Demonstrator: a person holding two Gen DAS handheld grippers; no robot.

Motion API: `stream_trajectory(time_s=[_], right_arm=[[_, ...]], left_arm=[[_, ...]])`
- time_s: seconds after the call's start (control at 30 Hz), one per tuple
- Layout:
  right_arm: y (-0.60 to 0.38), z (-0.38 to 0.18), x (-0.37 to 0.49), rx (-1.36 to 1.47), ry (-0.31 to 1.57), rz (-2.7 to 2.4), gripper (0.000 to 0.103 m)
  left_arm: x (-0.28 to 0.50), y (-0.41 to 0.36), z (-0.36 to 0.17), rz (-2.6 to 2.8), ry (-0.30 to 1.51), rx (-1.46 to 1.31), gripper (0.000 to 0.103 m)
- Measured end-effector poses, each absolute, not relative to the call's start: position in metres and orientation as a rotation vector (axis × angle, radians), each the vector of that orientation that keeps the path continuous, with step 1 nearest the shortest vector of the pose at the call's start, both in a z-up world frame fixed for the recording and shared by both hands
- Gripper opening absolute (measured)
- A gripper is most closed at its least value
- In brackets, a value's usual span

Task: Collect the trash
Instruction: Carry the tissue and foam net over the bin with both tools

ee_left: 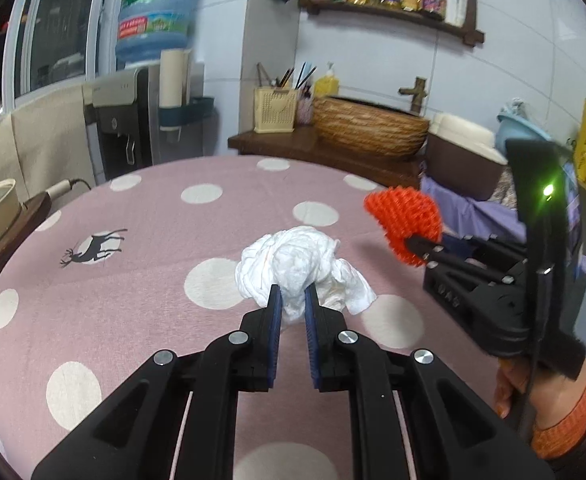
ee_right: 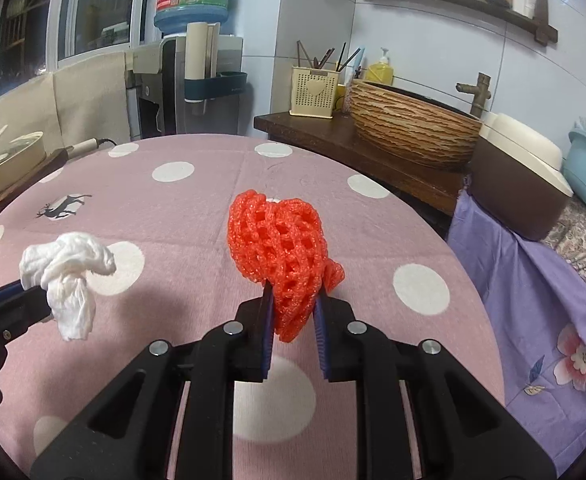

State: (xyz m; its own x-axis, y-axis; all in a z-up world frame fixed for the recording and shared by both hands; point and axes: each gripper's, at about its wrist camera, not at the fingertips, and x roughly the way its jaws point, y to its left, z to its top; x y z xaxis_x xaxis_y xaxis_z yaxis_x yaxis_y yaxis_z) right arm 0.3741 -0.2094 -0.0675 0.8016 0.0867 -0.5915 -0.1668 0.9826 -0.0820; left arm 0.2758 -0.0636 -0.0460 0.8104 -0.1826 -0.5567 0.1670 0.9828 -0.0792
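Between the left fingers [ee_left: 277,300] sits crumpled, soft white tissue [ee_left: 293,264]. The right fingers [ee_right: 268,300] pinch spongy orange foam netting [ee_right: 281,248]. Beneath both, matt pink cloth [ee_right: 213,184] covers the worktop.

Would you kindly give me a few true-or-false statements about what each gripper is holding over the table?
1. The left gripper grips a crumpled white tissue. True.
2. The right gripper is empty. False: it grips an orange foam net.
3. The tablecloth is pink with white dots. True.
4. The tissue lies flat on the table. False: in the right wrist view it hangs from the gripper above the cloth.
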Motion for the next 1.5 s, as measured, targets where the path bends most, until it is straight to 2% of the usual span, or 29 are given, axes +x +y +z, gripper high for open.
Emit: stream_trajectory(time_s=[0.4,0.73,1.0,1.5], right_arm=[[-0.25,-0.063,0.32,-0.074,0.61,0.057,0.018],[-0.275,-0.057,0.295,-0.01,0.579,0.025,0.018],[-0.331,-0.06,0.235,0.115,0.555,-0.023,0.018],[-0.443,-0.124,0.128,0.288,0.636,-0.146,0.018]], left_arm=[[0.231,-0.097,-0.023,-0.234,0.48,0.041,0.013],[0.217,-0.103,-0.022,-0.271,0.482,0.055,0.013],[0.196,-0.142,-0.021,-0.392,0.489,0.085,0.013],[0.166,-0.24,-0.053,-0.718,0.62,0.133,0.013]])
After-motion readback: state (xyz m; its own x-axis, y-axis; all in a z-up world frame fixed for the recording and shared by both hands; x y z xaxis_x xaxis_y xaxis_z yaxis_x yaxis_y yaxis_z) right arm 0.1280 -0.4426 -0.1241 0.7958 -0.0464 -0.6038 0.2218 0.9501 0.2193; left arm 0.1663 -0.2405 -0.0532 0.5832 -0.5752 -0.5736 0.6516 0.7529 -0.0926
